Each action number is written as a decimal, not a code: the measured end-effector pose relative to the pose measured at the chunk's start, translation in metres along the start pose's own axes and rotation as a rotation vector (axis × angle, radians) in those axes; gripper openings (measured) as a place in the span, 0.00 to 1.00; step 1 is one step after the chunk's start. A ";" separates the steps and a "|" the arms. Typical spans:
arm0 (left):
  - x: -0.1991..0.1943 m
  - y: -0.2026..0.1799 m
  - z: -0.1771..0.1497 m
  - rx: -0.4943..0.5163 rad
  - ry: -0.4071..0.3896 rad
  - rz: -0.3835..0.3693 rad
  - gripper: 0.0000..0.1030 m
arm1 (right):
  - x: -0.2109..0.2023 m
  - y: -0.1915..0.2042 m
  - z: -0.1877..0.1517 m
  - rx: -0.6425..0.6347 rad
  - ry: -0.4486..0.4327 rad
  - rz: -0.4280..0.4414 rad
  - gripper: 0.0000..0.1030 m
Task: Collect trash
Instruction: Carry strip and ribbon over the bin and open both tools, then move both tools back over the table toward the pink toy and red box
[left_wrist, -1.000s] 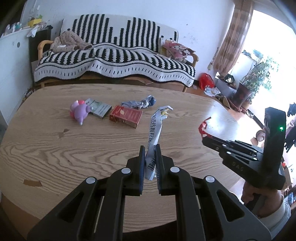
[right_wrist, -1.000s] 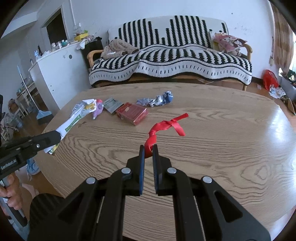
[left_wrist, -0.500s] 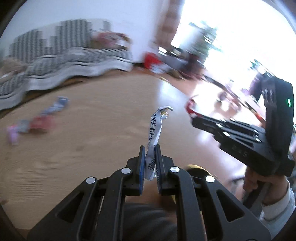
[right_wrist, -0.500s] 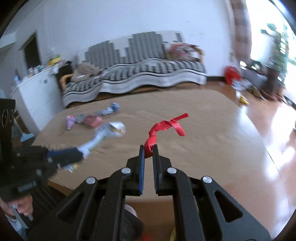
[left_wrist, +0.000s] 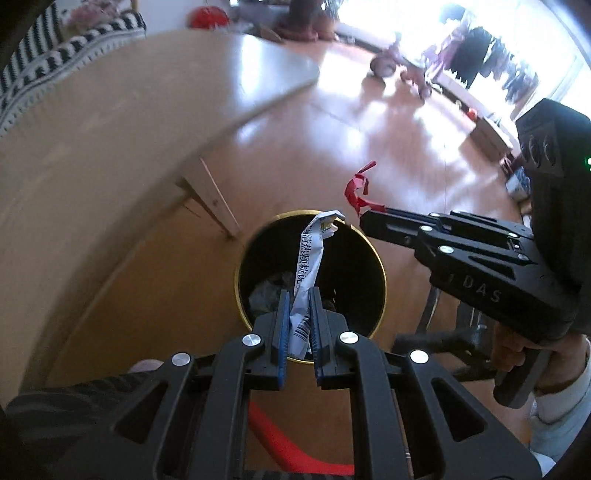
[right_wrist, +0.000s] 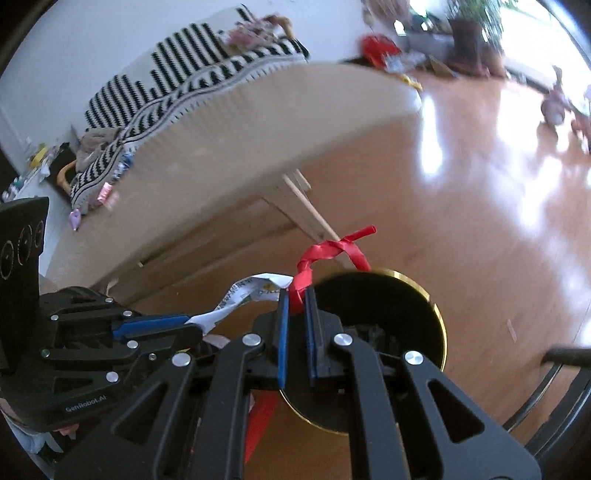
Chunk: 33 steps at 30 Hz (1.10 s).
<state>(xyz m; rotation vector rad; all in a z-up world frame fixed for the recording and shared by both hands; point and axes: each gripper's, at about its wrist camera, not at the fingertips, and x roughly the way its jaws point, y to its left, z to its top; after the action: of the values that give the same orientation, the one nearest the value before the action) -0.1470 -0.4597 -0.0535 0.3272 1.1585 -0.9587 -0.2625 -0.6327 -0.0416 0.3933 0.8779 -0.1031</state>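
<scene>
My left gripper (left_wrist: 298, 295) is shut on a white printed wrapper (left_wrist: 309, 266) and holds it above the open mouth of a black trash bin with a gold rim (left_wrist: 255, 236) on the floor. My right gripper (right_wrist: 295, 295) is shut on a red ribbon (right_wrist: 328, 251) and holds it over the near edge of the same bin (right_wrist: 436, 306). In the left wrist view the right gripper (left_wrist: 364, 218) comes in from the right with the ribbon (left_wrist: 354, 188) at its tip. The left gripper (right_wrist: 192, 325) and wrapper (right_wrist: 240, 295) show at the left of the right wrist view.
The wooden table (left_wrist: 92, 122) is at the left, its legs (left_wrist: 214, 195) next to the bin. Dark trash (left_wrist: 269, 291) lies inside the bin. A striped sofa (right_wrist: 177, 70) stands behind the table. A black chair frame (right_wrist: 554, 384) is at the right.
Both grippers have swung away from the tabletop and down to the right, ending over the bin on the floor. Each keeps hold of its piece of trash.
</scene>
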 end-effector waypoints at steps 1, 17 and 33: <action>0.005 -0.002 0.002 0.005 0.011 0.001 0.09 | 0.003 -0.006 -0.004 0.017 0.011 0.005 0.09; 0.025 0.001 0.009 -0.013 0.020 0.002 0.94 | -0.008 -0.063 -0.003 0.305 -0.024 -0.052 0.94; -0.180 0.223 -0.022 -0.478 -0.391 0.477 0.94 | 0.041 0.091 0.095 -0.030 -0.055 -0.064 0.94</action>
<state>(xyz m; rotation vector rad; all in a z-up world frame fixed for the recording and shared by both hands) -0.0007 -0.2312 0.0417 0.0180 0.8575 -0.2892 -0.1442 -0.5810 0.0080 0.3330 0.8366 -0.1586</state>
